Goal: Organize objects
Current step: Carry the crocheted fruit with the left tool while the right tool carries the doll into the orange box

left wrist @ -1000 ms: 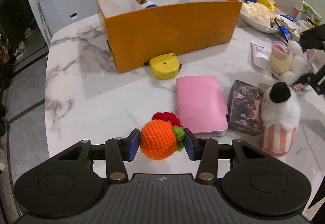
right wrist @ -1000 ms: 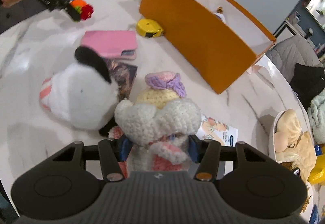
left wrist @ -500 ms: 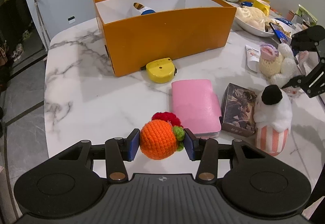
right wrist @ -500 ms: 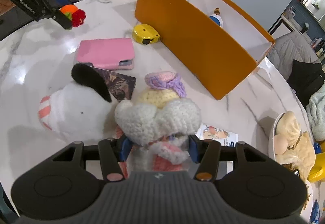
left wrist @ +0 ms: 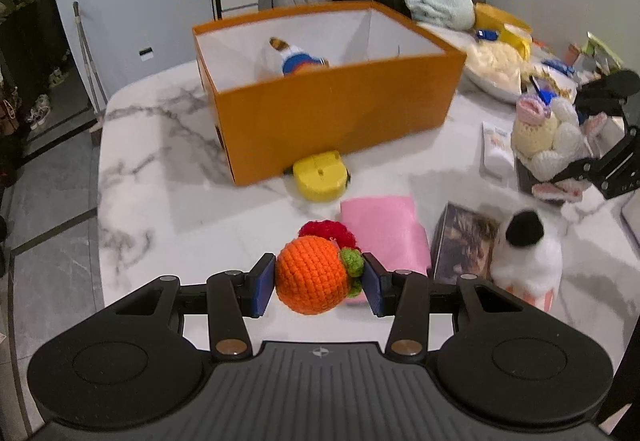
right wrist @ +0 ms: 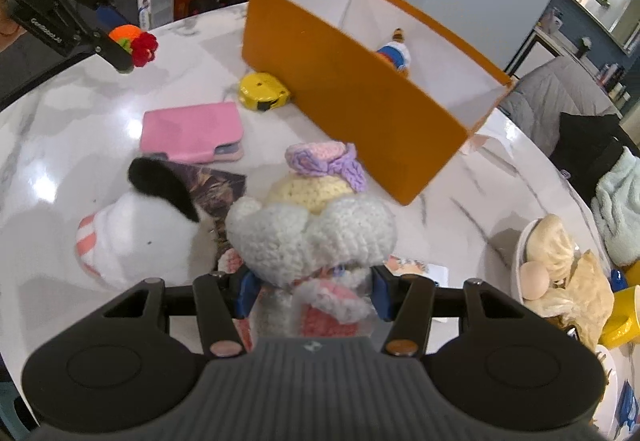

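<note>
1. Blue pads (left wrist: 263,283) of the left gripper (left wrist: 319,283) pinch a crocheted orange ball (left wrist: 311,274) from both sides; its green leaf tuft touches the right-hand pad, and a red crocheted piece (left wrist: 326,231) hangs on its far side.
2. Fingers of the right gripper (right wrist: 313,293) clamp a white crocheted doll (right wrist: 310,237) low on its body, the cream head with a purple-pink bow (right wrist: 325,161) pointing away from the camera.
3. Both toys are held above the marble table (left wrist: 160,161), clear of its surface.
4. On the table just past the left gripper lie a pink case (left wrist: 384,233) and a dark card box (left wrist: 464,241), with a white plush (left wrist: 524,261) with a black ear beside them.
5. Farther on, a yellow tape measure (left wrist: 320,177) sits against the open orange box (left wrist: 332,117), which already holds a small toy (left wrist: 294,59) with blue on it.
6. Right of the box stands a white bowl (right wrist: 520,253) of food.
</note>
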Demonstrator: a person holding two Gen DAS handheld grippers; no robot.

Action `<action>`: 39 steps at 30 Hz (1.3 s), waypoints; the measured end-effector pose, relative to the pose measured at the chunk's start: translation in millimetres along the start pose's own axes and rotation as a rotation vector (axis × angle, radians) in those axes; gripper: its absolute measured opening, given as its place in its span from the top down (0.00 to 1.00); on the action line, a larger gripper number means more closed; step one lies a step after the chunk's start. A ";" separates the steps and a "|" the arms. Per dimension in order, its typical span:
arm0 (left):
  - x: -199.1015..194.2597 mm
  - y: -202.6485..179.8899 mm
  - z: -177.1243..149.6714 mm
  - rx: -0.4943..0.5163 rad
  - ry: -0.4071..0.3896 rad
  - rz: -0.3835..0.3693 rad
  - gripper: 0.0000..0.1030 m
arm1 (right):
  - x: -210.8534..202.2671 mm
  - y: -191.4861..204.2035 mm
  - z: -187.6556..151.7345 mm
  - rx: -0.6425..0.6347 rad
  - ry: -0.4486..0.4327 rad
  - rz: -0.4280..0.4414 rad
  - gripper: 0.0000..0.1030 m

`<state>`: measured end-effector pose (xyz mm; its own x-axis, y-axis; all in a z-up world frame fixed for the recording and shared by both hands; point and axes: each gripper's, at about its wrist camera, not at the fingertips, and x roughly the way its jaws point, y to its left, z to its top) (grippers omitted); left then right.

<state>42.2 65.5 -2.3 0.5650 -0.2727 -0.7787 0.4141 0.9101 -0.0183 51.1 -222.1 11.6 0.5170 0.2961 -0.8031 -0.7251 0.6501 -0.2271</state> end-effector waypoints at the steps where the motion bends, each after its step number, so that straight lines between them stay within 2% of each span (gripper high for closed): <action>1: -2.3 0.6 4.2 -0.004 -0.011 0.001 0.49 | -1.4 -2.7 1.8 0.009 -0.007 -0.004 0.45; 5: -9.8 -2.2 23.4 0.000 -0.036 0.003 0.49 | -9.9 -12.0 13.6 0.035 -0.041 -0.016 0.45; 9: -9.4 -7.7 58.1 0.018 -0.053 -0.004 0.49 | -22.8 -22.6 37.6 0.047 -0.098 -0.027 0.45; 13: 3.3 -9.3 105.4 0.014 -0.071 0.011 0.49 | -28.6 -41.8 77.2 0.072 -0.170 -0.045 0.45; 19: 37.7 -4.1 164.0 -0.013 -0.076 0.057 0.49 | -4.4 -73.7 138.6 0.132 -0.215 -0.070 0.45; 26: 88.4 10.4 200.1 -0.032 -0.021 0.125 0.49 | 52.2 -101.4 180.6 0.185 -0.165 -0.108 0.45; 32: 117.6 23.7 204.8 -0.061 0.027 0.149 0.49 | 102.9 -118.6 191.4 0.213 -0.092 -0.120 0.45; 39: 148.7 37.9 204.1 -0.084 0.080 0.170 0.49 | 141.4 -121.2 200.2 0.210 -0.031 -0.135 0.45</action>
<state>287.6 -4.2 9.3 0.5614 -0.0907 -0.8226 0.2546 0.9647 0.0674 303.1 -119.0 35.8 0.6191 0.2155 -0.7552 -0.5393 0.8157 -0.2093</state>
